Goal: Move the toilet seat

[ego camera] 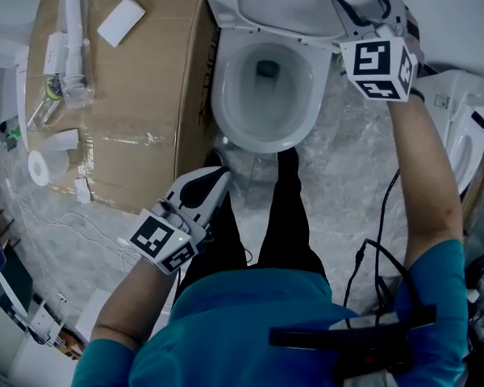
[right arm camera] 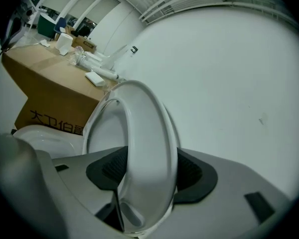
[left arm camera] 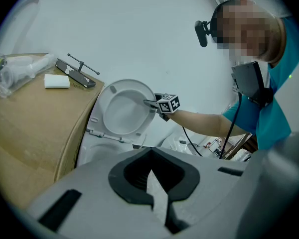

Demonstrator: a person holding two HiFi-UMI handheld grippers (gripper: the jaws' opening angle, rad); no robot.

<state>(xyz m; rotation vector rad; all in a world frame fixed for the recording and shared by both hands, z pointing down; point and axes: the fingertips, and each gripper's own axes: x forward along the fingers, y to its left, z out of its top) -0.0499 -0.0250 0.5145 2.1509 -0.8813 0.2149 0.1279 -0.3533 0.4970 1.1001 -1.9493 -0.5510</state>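
Observation:
The white toilet seat (ego camera: 294, 10) stands raised together with its lid above the open bowl (ego camera: 226, 107), upright against the wall. My right gripper (ego camera: 351, 13) reaches in from the right to the seat's right rim. In the right gripper view the seat (right arm camera: 149, 133) and lid stand edge-on between the jaws of the right gripper (right arm camera: 147, 176), which are spread to either side, pads just off it. From the left gripper view the raised seat (left arm camera: 122, 108) shows face-on with the right gripper (left arm camera: 149, 102) at its edge. My left gripper (ego camera: 214, 185) hangs low by my legs, shut and empty.
A large cardboard box (ego camera: 137, 127) stands left of the toilet, carrying pipes, bagged parts (ego camera: 64, 87) and a white block (ego camera: 121, 21). A paper roll (ego camera: 42, 166) lies at its near end. Another white toilet (ego camera: 468, 131) stands at the right. Cables hang by my right arm.

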